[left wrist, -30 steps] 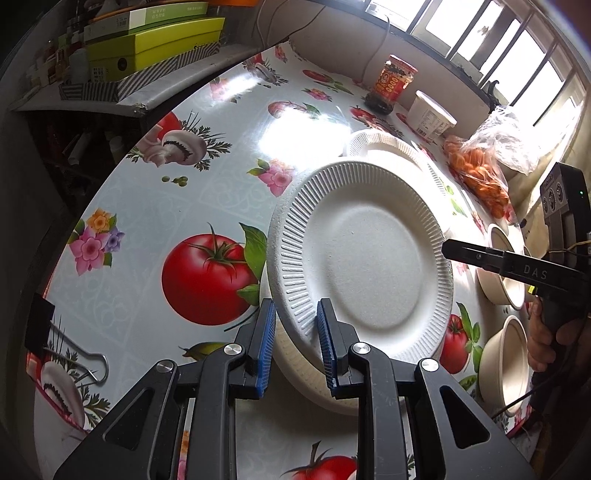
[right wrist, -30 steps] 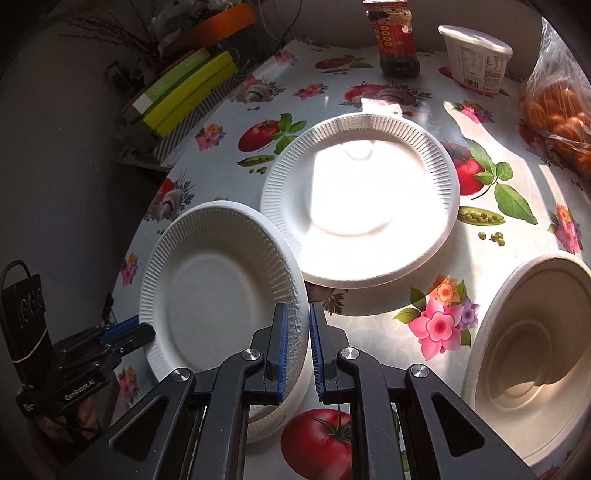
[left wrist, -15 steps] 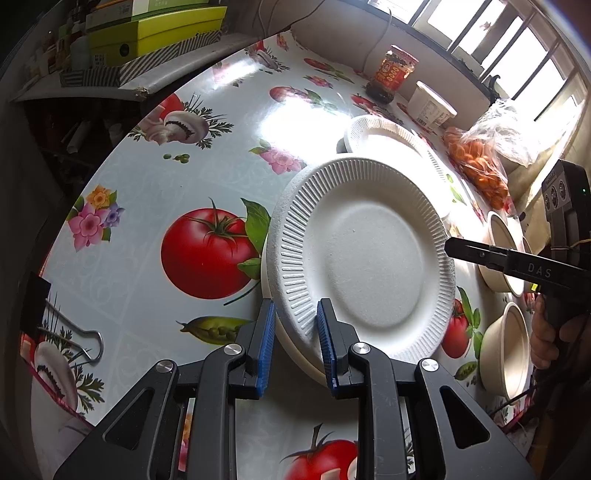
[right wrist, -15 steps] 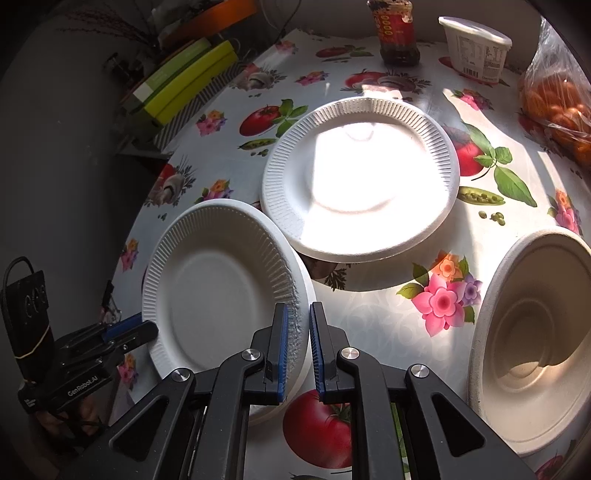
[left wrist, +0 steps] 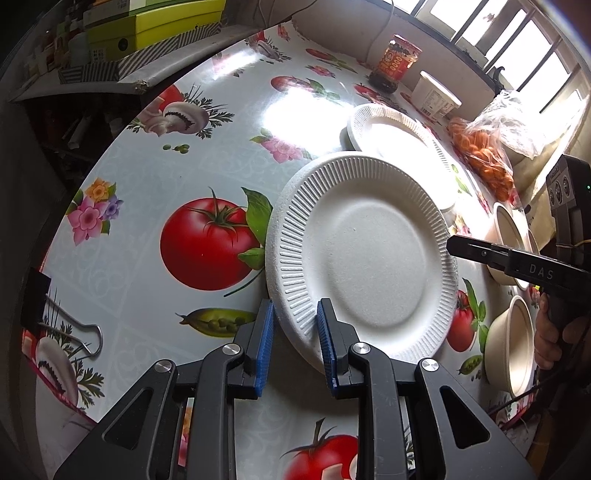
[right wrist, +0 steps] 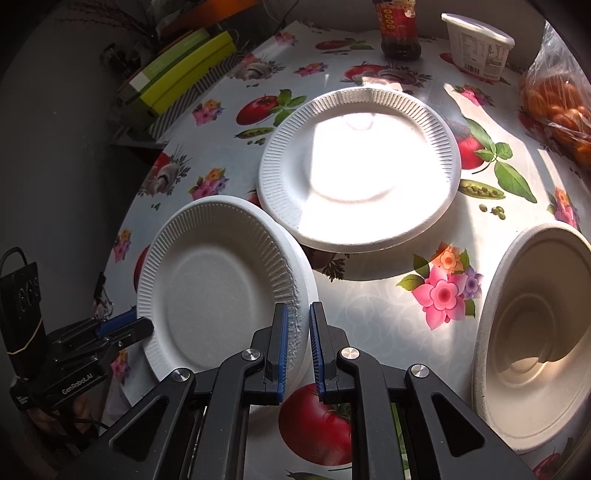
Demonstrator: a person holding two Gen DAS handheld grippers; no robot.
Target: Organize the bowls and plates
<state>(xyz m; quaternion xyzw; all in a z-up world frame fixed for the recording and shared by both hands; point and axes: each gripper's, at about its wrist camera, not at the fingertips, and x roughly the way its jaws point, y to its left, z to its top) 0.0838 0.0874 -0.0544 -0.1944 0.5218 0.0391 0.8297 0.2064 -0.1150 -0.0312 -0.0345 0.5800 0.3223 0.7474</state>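
A white ribbed paper plate [left wrist: 364,254] is held tilted above the table. My left gripper [left wrist: 294,332] straddles its near rim, jaws a little wider than the rim. My right gripper [right wrist: 297,334] is shut on the opposite rim of the same plate [right wrist: 221,291] and shows in the left wrist view [left wrist: 452,243]. A second white plate [right wrist: 360,166] lies flat beyond in sunlight and also shows in the left wrist view [left wrist: 391,127]. A beige bowl [right wrist: 535,332] sits at the right. Two beige bowls [left wrist: 511,350] show at the right of the left wrist view.
The table [left wrist: 147,177] has a fruit-and-flower oilcloth. A sauce jar [right wrist: 399,29], a white tub [right wrist: 478,48] and a bag of oranges [right wrist: 557,99] stand at the far side. Green boxes [left wrist: 162,26] sit on a shelf at the left. A binder clip [left wrist: 48,314] lies near the left edge.
The plate held between both grippers has risen and shifted towards the second plate; the beige bowl under it no longer shows. My left jaws have opened slightly.
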